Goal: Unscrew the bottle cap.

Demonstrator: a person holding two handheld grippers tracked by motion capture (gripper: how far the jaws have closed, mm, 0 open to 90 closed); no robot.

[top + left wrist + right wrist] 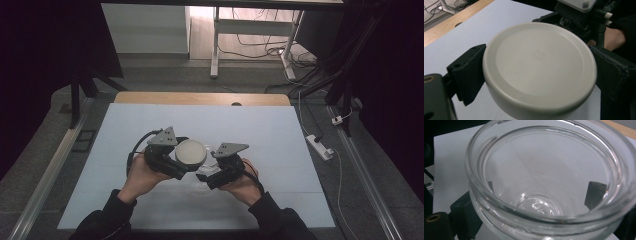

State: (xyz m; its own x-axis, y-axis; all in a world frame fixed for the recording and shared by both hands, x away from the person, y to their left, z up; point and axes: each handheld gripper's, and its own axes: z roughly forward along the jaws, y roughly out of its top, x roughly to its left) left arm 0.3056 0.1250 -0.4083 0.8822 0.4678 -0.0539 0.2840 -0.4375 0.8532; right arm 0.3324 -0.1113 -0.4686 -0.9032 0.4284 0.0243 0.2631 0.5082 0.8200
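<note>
The white lid (pixel 539 67) sits between the two black jaws of my left gripper (pixel 176 159), one jaw pressed against its rim at the left of the left gripper view and the other at the right — spread wide, about the lid's full width, and pinching it. In the high view the lid (pixel 191 152) lies just below the middle of the frame, its flat top facing up, above the pale blue sheet (pixel 150 125) that covers the table.

Just to its right, my right gripper (pixel 212 175) clamps the clear glass jar (pixel 544 182). In the right gripper view its open mouth faces the camera, one jaw showing outside the glass at lower left and the other through the wall at right — again spread wide, closed on the jar's sides. The jar holds nothing that I can see. In the high view the jar (pixel 206 170) is mostly hidden among the gripper parts, close beside the lid; whether the two touch I cannot tell.

Count: one lid, one jar, two grippers, my two hands — left hand (pixel 142 175) at lower left of centre, right hand (pixel 245 186) at lower right.
</note>
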